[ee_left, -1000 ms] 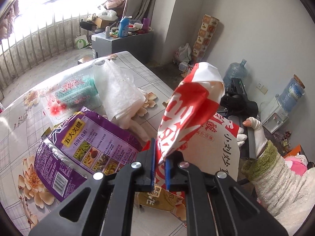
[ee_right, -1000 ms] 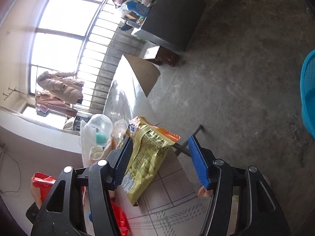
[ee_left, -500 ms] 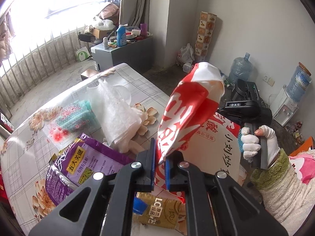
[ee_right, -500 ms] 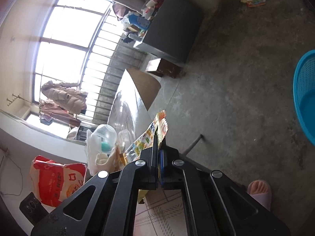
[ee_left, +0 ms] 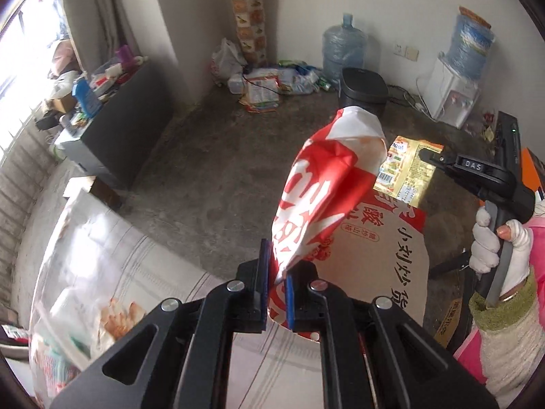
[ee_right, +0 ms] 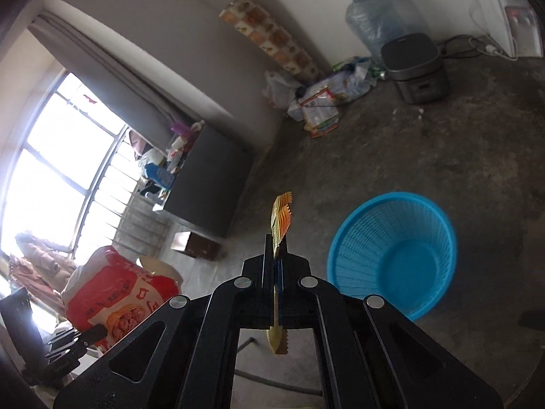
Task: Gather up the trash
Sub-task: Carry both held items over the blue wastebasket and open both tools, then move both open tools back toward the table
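Pinching the yellow snack wrapper (ee_right: pixel 280 218) edge-on between shut jaws, the right hand-held gripper (ee_right: pixel 275 266) sits nearer the blue basket (ee_right: pixel 391 252), which stands on the floor just right of and below the wrapper. The left hand-held gripper (ee_left: pixel 276 293), clamped on the red-and-white bag (ee_left: pixel 327 184), hangs farther from the basket, above the desk (ee_left: pixel 143 272) edge.

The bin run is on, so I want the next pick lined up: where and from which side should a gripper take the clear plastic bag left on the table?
Take the clear plastic bag by its raised crumpled top, coming from above with the jaws across a fold. It lies slumped and loose on the table, so there is no firm edge lower down to grip.
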### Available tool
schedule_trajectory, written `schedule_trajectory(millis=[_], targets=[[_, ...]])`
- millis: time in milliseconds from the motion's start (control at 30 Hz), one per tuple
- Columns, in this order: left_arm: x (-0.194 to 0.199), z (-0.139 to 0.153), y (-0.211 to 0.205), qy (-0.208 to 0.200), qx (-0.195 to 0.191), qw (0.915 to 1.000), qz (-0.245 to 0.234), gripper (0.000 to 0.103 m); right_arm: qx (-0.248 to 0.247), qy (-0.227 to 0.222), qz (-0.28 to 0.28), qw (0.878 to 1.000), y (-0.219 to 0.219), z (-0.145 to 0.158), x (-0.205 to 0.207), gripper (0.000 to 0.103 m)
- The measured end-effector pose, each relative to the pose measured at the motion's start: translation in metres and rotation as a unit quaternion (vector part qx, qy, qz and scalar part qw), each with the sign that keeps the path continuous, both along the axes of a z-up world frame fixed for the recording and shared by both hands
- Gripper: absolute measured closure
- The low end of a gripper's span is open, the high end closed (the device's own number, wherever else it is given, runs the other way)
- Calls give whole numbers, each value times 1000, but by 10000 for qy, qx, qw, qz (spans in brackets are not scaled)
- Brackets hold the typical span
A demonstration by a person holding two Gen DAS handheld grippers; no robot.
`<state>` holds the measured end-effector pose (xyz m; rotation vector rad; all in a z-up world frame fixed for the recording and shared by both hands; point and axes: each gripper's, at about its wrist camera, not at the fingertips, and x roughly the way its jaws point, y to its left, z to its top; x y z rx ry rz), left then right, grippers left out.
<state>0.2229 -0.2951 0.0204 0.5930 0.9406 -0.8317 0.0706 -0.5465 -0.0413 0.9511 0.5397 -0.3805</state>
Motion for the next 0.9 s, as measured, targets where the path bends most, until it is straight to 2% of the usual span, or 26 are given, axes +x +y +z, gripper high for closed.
schedule_trajectory(millis=[233,333,433,500,533,600,633,667,700,733,800,900], targets=[[35,-97,-128,53,1048,9936,-422,95,-402,781,-437,9952,-19,-40,-5,103],[45,-139,-167,267,1327,9894,-519,95,-533,1088,-528,9912,-28,-60,1,103],[48,-176,-197,248,1639,9839,-662,93,-524,1324,-599,9880,-38,-81,7,103],[48,-195,-214,249,1717,9824,-693,92,-551,1455,-630,9858,-44,-93,13,103],[49,-203,-221,312,1707,9826,-658,91,-583,1523,-646,9845,-47,-99,16,103],[56,-216,-234,591,1585,9842,-522,76,-563,1632,-696,9825,-51,-111,21,102],[61,-219,-236,725,1464,9858,-388,61,-542,1686,-669,9819,-52,-118,24,97],[65,-221,-237,826,1293,9879,-235,51,-543,1813,-655,9797,-54,-128,30,96],[71,-219,-235,934,1085,9897,-75,50,-518,1886,-634,9786,-55,-136,33,92],[75,-217,-233,1007,940,9904,76,49,-458,1892,-567,9792,-56,-145,37,79],[80,-210,-230,1104,734,9908,279,49,-331,1972,-510,9785,-57,-159,41,64],[85,-189,-224,992,512,9931,365,49,-78,1914,-591,9797,-58,-167,37,62]])
